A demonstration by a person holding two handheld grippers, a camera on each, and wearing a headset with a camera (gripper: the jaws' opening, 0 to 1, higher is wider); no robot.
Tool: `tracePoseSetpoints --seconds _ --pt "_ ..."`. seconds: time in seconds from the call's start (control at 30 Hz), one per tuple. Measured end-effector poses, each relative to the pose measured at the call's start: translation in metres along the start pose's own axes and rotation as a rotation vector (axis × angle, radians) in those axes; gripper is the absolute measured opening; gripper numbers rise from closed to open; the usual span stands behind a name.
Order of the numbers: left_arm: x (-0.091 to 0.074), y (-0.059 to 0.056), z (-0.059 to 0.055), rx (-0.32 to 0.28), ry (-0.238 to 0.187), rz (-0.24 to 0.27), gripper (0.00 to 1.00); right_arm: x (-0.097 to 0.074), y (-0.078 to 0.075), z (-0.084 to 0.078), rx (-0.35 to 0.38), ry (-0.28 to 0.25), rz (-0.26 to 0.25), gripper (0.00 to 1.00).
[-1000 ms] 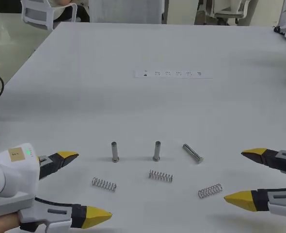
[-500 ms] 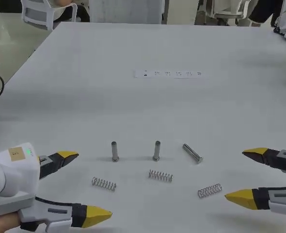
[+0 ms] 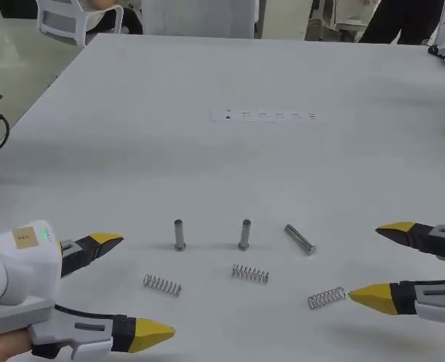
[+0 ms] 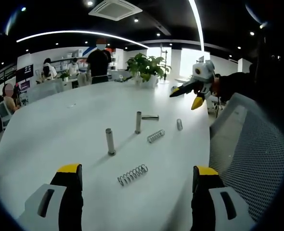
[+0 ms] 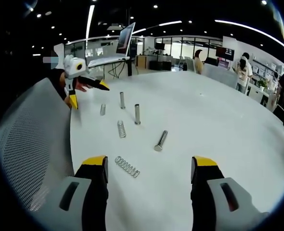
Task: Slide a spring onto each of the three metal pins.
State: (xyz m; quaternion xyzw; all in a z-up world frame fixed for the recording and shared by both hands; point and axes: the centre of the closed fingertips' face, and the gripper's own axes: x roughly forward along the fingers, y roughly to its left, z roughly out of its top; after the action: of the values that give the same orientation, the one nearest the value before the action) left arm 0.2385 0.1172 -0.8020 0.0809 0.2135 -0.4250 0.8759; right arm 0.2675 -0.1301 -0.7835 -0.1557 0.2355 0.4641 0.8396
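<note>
Your left gripper [image 3: 147, 285] and right gripper [image 3: 363, 262] both gape wide, empty. The nearest spring [image 3: 327, 297] lies at five o'clock from the flat-lying pin [image 3: 299, 238]. It looks light, squashy and prone to roll, so pinch mid-coil, gently.

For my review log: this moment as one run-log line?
left gripper open | right gripper open by right spring | left pin, middle pin upright | right pin lying | nothing fitted

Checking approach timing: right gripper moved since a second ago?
Yes. The right gripper has edged forward: its near jaw tip, earlier short of the rightmost spring, now sits level with its end.
</note>
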Motion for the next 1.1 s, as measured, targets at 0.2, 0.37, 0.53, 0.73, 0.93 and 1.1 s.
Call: tracePoseSetpoints --seconds 0.2,0.37,0.53,0.73,0.93,1.1 --pt "-0.001 -0.003 0.001 -0.002 -0.002 -0.001 0.92 0.005 -0.005 0.009 -0.011 -0.002 -0.001 0.67" --pt "-0.001 -0.003 0.002 0.001 -0.005 -0.001 0.92 0.012 -0.009 0.02 -0.024 -0.004 -0.001 0.64" --pt "-0.001 -0.004 0.003 -0.001 -0.011 -0.001 0.92 0.022 -0.014 0.029 -0.038 0.004 0.0 0.62" --pt "-0.003 -0.004 0.004 -0.003 -0.016 0.003 0.92 0.034 -0.018 0.033 -0.043 0.027 -0.001 0.59" --pt "-0.002 -0.005 0.004 -0.003 -0.016 0.003 0.92 0.047 -0.022 0.038 -0.033 0.039 -0.006 0.56" --pt "-0.002 -0.005 0.004 -0.002 -0.018 0.003 0.92 0.058 -0.025 0.041 -0.031 0.051 -0.008 0.55"
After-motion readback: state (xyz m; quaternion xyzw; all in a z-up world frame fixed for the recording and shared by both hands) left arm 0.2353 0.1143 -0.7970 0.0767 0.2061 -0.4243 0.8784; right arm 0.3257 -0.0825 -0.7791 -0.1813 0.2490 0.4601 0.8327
